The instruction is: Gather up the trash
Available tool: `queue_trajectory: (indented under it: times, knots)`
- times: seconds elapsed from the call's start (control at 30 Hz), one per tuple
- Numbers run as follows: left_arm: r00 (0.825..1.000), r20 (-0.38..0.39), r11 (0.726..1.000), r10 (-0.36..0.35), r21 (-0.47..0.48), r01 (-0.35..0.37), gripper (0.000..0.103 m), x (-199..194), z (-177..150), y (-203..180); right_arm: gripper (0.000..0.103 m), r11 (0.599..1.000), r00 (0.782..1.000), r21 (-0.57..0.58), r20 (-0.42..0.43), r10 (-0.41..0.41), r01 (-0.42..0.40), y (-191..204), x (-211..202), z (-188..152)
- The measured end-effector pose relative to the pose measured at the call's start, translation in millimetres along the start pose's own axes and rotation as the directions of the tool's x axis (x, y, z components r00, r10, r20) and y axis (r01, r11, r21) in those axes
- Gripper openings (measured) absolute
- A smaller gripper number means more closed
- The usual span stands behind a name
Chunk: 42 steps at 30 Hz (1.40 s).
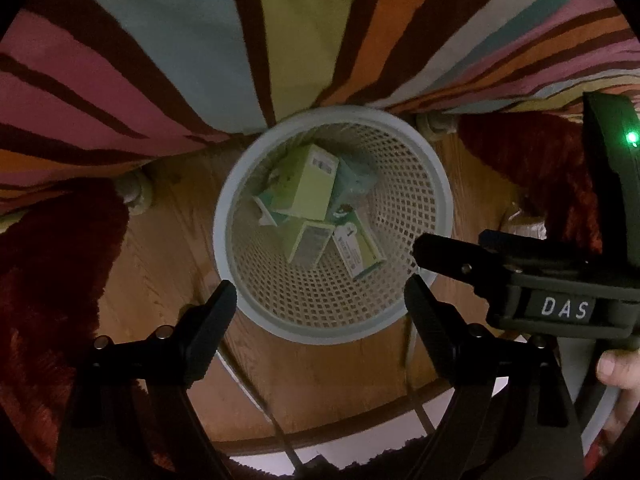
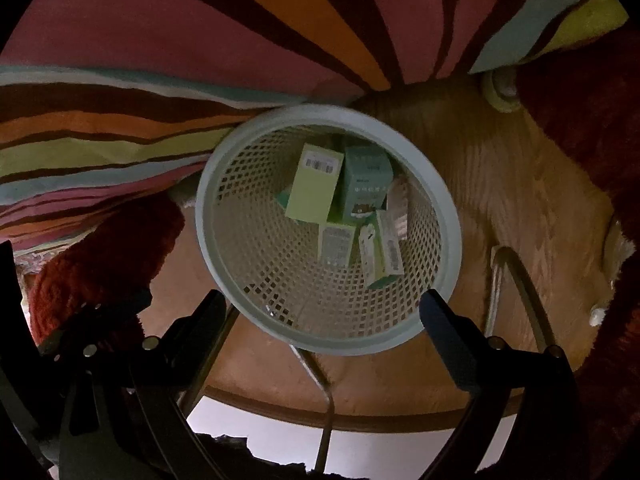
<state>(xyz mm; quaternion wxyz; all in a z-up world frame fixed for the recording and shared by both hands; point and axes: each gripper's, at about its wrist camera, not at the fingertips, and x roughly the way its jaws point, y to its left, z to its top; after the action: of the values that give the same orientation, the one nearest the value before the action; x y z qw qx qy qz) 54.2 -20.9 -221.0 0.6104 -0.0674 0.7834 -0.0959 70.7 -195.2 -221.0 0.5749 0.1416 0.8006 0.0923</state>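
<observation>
A pale round mesh wastebasket (image 1: 228, 236) (image 2: 208, 236) stands on the wood floor below both grippers. Inside it lie several small cartons: a light green box (image 1: 308, 184) (image 2: 316, 184), a teal box (image 2: 366, 180), and smaller white-green packs (image 1: 360, 252) (image 2: 380, 252). My left gripper (image 1: 320, 300) hangs above the basket's near rim, open, nothing between its fingers. My right gripper (image 2: 324, 312) is likewise open and empty over the near rim. In the left wrist view the right gripper's body (image 1: 560, 300) with its one dark finger (image 1: 444, 256) reaches in from the right, held by a hand (image 1: 618, 368).
A striped multicoloured cover (image 1: 280, 40) (image 2: 200, 60) hangs over furniture behind the basket. A dark red shaggy rug (image 1: 48, 280) (image 2: 100, 248) lies beside it. Round furniture feet (image 1: 136, 196) (image 2: 500, 88) rest on the floor. A wire-framed round edge (image 2: 328, 400) runs below the grippers.
</observation>
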Motion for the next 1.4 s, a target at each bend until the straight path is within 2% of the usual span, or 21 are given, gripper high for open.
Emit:
queue_trajectory:
  times: [0.27,0.47,0.7,0.87,1.0,1.1,1.3,1.4]
  knots:
    - [0.996,0.08,1.0,0.028,-0.005,-0.028,0.084,-18,-5,0,0.093,0.997,0.995,-0.068,0.099,-0.029,0.036,11,-19,-7]
    - [0.989,0.143,0.999,0.035,-0.017,-0.033,0.084,-33,-10,1,0.093,0.994,0.981,-0.093,0.192,-0.031,0.05,11,-40,-14]
    - [0.979,0.192,0.998,0.061,-0.023,-0.058,0.083,-45,-16,2,0.093,0.993,0.968,-0.106,0.25,-0.026,0.054,11,-54,-20]
    - [0.963,0.258,0.996,0.084,-0.014,-0.083,0.084,-58,-22,-3,0.093,0.988,0.949,-0.138,0.314,-0.023,0.07,17,-70,-28]
    - [0.934,0.345,0.996,0.09,-0.005,-0.094,0.084,-75,-27,-7,0.093,0.986,0.924,-0.158,0.383,0.016,0.048,18,-84,-32]
    - [0.909,0.408,0.996,0.081,-0.002,-0.088,0.083,-88,-33,-8,0.093,0.982,0.895,-0.181,0.445,0.042,0.044,19,-99,-38]
    - [0.867,0.492,0.997,0.077,-0.015,-0.08,0.083,-109,-40,-7,0.093,0.957,0.83,-0.275,0.552,0.08,0.09,30,-125,-51]
    - [0.848,0.521,0.994,0.098,-0.014,-0.106,0.084,-117,-43,-10,0.093,0.939,0.793,-0.318,0.602,0.095,0.13,37,-138,-58]
